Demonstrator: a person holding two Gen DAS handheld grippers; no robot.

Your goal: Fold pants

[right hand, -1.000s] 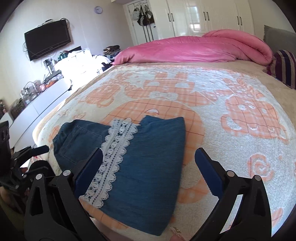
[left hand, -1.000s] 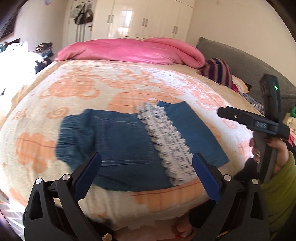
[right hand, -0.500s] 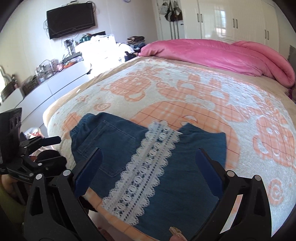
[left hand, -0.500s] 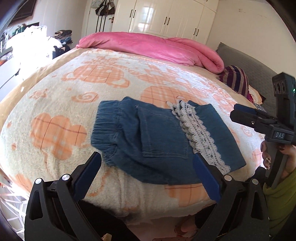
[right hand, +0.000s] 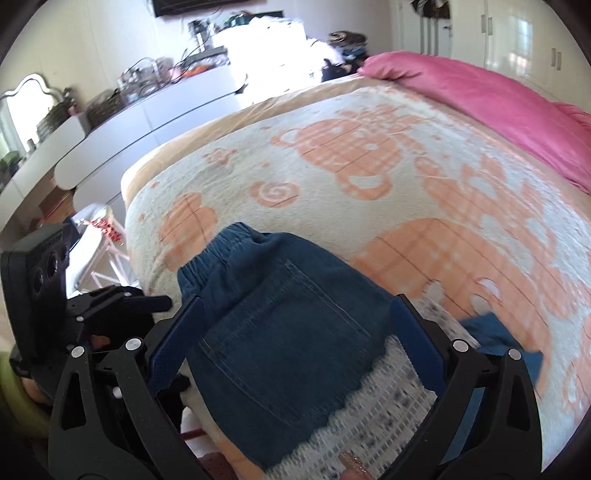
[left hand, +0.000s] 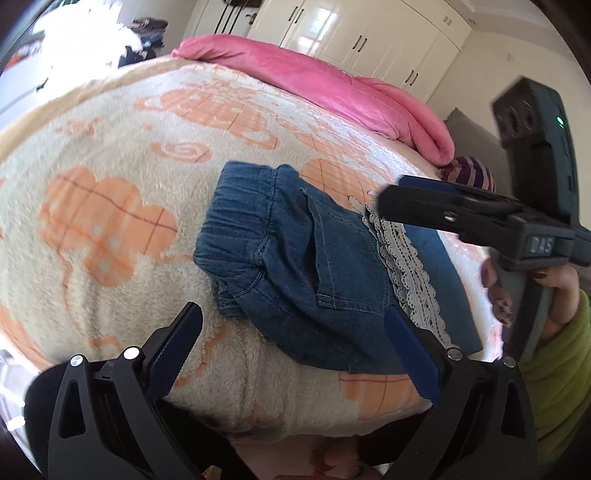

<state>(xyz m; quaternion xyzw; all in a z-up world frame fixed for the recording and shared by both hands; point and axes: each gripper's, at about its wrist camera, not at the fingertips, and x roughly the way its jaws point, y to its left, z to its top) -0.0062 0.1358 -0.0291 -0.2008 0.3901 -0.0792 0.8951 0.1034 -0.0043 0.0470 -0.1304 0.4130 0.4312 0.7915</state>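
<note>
The denim pants [left hand: 295,258] lie folded near the foot edge of the bed [left hand: 110,229], on a cream blanket with an orange flower print [right hand: 351,155]. Their elastic waistband [left hand: 236,218] points toward the left side of the bed, a back pocket [left hand: 347,258] faces up, and a white lace trim [left hand: 406,266] runs across the fabric beside the pocket, with more blue denim past it.

The left tongs [left hand: 291,354] hang wide apart above the near edge of the pants, holding nothing; the right blue pad [left hand: 410,354] sits over the denim hem, the left pad over bare blanket. The right tongs [right hand: 295,347] are also spread wide and empty, hovering low over the back pocket [right hand: 295,332], with the lace trim [right hand: 388,417] just below them in the right wrist view. In the left wrist view the right tongs [left hand: 391,206] reach in from the right side over the lace, gripped by a hand [left hand: 554,291] in a green sleeve [left hand: 561,369].

A pink duvet [left hand: 332,85] is bunched at the far end of the bed, white wardrobes [left hand: 369,33] stand behind it, and a white counter [right hand: 147,122] with clutter runs along the left wall.
</note>
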